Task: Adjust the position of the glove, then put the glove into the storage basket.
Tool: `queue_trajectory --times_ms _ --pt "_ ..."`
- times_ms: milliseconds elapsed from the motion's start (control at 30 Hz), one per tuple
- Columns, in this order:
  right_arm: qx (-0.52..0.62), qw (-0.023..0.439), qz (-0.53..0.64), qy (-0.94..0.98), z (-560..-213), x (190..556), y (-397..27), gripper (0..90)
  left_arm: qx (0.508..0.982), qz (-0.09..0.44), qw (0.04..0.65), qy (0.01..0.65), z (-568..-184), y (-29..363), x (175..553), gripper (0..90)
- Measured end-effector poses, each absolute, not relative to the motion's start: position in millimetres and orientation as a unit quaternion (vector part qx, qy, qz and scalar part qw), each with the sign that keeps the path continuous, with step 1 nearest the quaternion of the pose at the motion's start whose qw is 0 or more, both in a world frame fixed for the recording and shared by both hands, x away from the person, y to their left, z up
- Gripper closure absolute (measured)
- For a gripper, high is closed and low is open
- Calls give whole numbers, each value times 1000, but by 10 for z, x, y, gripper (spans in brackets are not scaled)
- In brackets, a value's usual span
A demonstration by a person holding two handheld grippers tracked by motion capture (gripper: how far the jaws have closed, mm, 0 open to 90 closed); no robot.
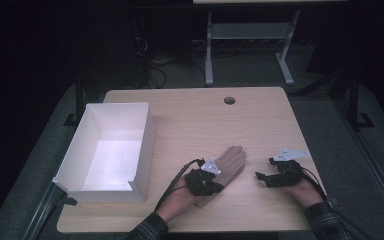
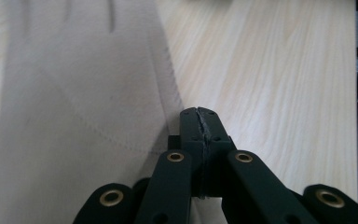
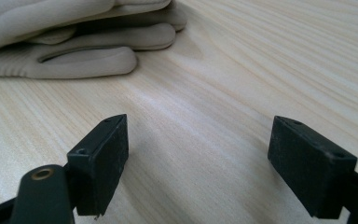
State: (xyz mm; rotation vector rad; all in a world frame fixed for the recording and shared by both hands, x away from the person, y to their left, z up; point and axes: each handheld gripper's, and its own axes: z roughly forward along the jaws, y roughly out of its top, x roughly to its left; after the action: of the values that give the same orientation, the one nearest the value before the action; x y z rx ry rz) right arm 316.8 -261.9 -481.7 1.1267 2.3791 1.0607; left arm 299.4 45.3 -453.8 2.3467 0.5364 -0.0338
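Observation:
A beige glove (image 1: 231, 161) lies flat on the wooden table (image 1: 265, 125), near the front middle, its fingers pointing away. My left gripper (image 1: 214, 185) rests on the glove's cuff end. In the left gripper view its jaws (image 2: 199, 116) are pressed together at the right edge of the glove (image 2: 84, 93), with a thin grey strip of fabric between the pads. My right gripper (image 1: 264, 169) sits on the table to the right of the glove, apart from it. Its jaws (image 3: 198, 154) stand wide with bare wood between them, and the glove's fingers (image 3: 74, 60) lie ahead to the left.
A white open box (image 1: 145, 135) stands at the table's left, reaching to the front edge. A round cable hole (image 1: 229, 100) sits near the far edge. Beyond the table are another desk's legs (image 1: 209, 50) and cables on the floor.

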Motion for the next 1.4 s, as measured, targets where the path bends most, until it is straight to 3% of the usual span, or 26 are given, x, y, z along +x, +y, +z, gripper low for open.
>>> queue_trajectory --times_ms 333,467,567,600,733,867,1100,1400 --pt "392 150 370 829 -4817 3168 -2618 192 910 8 349 223 -4459 679 3111 895" --pt "392 150 370 829 -4817 3168 -2617 190 904 15 360 231 -4389 702 3124 848" --pt "392 150 369 829 -4817 3168 -2617 190 901 19 366 232 -4334 705 3151 725" --pt "392 150 369 829 -4817 3168 -2617 189 901 19 366 234 -4325 694 3159 616" --pt "391 150 369 829 -4818 3167 -2616 188 902 37 356 240 -4318 620 3226 412" --pt "391 150 369 830 -4818 3168 -2617 188 902 51 355 240 -4324 556 3257 284" --pt "391 149 369 830 -4818 3167 -2616 188 900 44 354 251 -4397 410 3369 180" --pt "392 149 369 829 -4817 3167 -2615 188 907 47 335 250 -4509 332 3413 157"
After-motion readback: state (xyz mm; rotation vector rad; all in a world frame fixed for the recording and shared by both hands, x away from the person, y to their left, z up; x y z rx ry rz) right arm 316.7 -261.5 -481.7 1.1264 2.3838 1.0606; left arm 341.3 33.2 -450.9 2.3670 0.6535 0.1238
